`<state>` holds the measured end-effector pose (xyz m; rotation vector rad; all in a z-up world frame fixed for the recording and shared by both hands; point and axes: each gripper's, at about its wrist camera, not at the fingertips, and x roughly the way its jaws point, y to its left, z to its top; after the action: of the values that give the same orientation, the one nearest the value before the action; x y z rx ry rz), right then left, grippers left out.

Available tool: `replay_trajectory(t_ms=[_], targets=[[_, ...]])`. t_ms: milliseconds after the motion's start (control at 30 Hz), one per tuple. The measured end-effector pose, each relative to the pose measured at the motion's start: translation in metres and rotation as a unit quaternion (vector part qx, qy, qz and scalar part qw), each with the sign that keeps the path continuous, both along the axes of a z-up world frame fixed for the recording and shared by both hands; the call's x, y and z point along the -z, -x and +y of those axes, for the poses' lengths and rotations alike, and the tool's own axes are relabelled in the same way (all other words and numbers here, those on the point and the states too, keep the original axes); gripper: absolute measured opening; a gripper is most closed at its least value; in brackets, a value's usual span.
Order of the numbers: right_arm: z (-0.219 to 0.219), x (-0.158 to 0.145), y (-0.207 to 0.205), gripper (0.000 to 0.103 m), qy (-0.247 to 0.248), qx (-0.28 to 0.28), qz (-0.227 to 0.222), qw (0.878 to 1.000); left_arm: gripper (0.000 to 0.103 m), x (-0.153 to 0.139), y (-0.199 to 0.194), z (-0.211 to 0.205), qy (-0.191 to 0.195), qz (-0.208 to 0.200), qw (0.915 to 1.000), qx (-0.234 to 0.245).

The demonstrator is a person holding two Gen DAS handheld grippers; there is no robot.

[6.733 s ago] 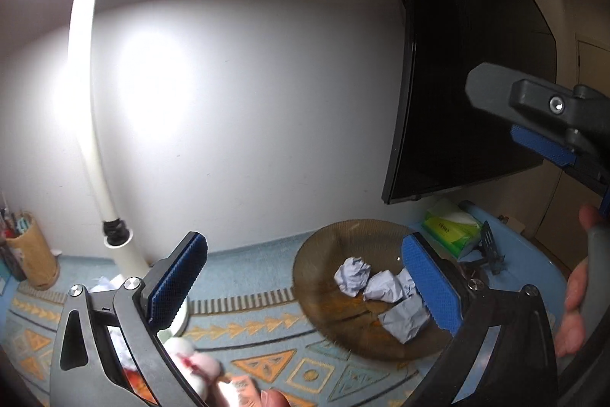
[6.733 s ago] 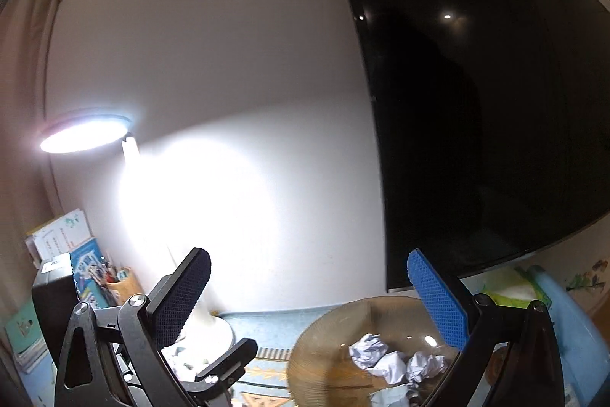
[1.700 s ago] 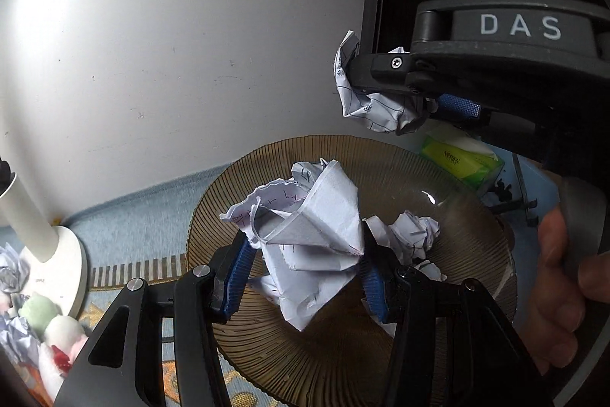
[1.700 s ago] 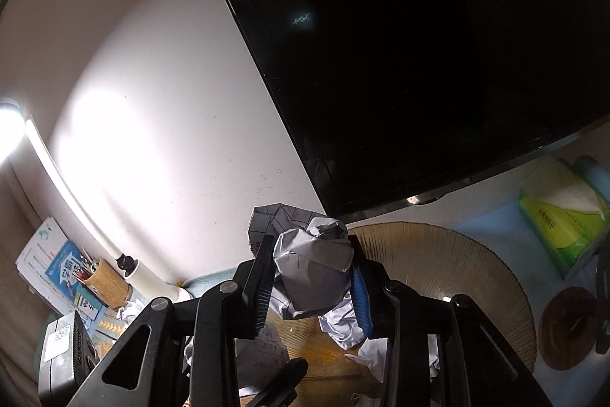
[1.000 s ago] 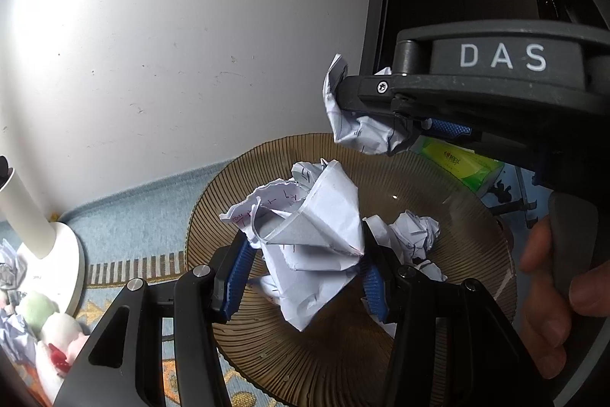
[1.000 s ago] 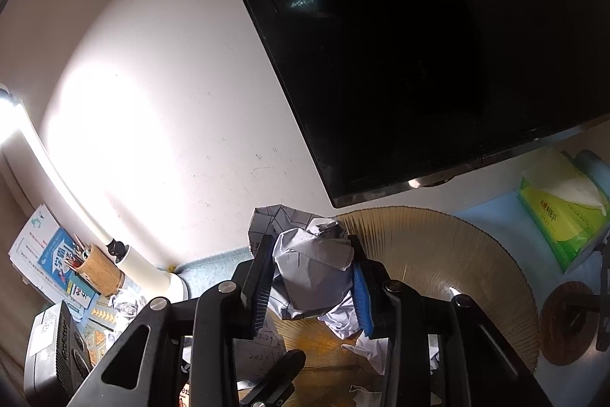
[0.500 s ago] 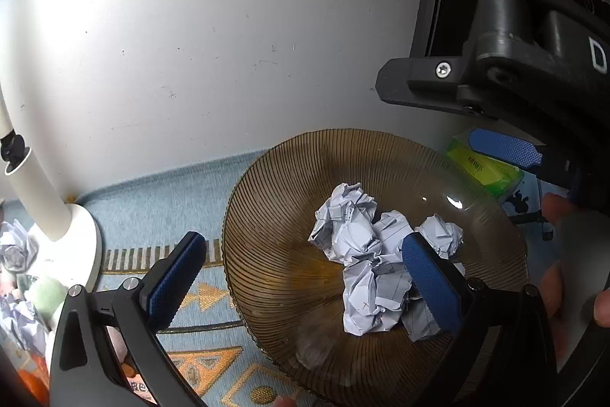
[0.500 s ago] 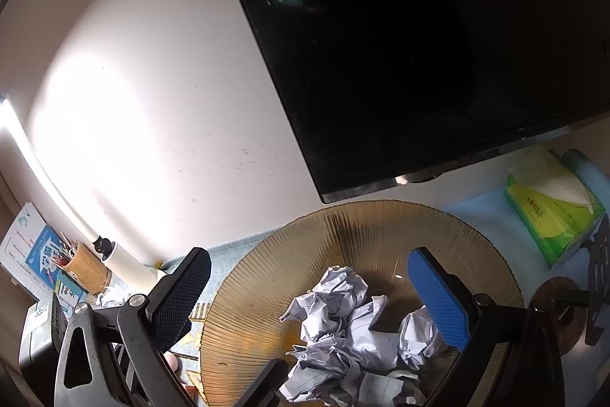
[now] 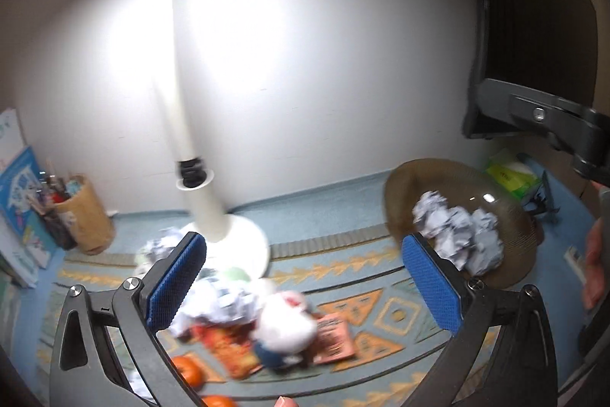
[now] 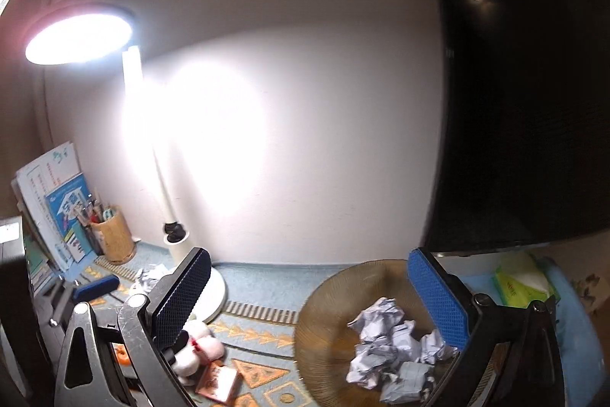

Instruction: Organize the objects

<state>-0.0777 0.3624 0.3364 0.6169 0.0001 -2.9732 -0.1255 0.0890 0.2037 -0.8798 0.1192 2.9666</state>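
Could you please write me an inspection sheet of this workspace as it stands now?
Surface: blue patterned mat on the desk.
Job's things: crumpled white paper balls piled in the brown ribbed glass bowl; more crumpled paper by the white lamp base.
Clutter: white plush toy, orange fruits, green tissue pack, wooden pen holder.
Grippers: left gripper and right gripper open, empty.
Cables: nothing seen.
Surroundings: white wall, dark monitor.

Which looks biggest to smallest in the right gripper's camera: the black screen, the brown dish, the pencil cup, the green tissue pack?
1. Black screen, by far the largest.
2. Brown dish.
3. Pencil cup and green tissue pack look about alike; fisheye distortion and differing distance leave them unranked.
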Motion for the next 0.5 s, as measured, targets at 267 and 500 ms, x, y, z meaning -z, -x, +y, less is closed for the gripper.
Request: replay_trajectory(t_ms=[267, 500], targets=[[-0.083, 0.105, 0.008, 0.103, -0.030, -0.067, -0.141, 0.987, 0.103, 0.054, -0.058, -0.144, -0.018, -0.055, 0.9903, -0.127], [-0.115, 0.204, 0.014, 0.103, -0.113, -0.077, -0.239, 0.961, 0.103, 0.141, -0.069, -0.159, -0.022, -0.146, 0.9828, -0.111]])
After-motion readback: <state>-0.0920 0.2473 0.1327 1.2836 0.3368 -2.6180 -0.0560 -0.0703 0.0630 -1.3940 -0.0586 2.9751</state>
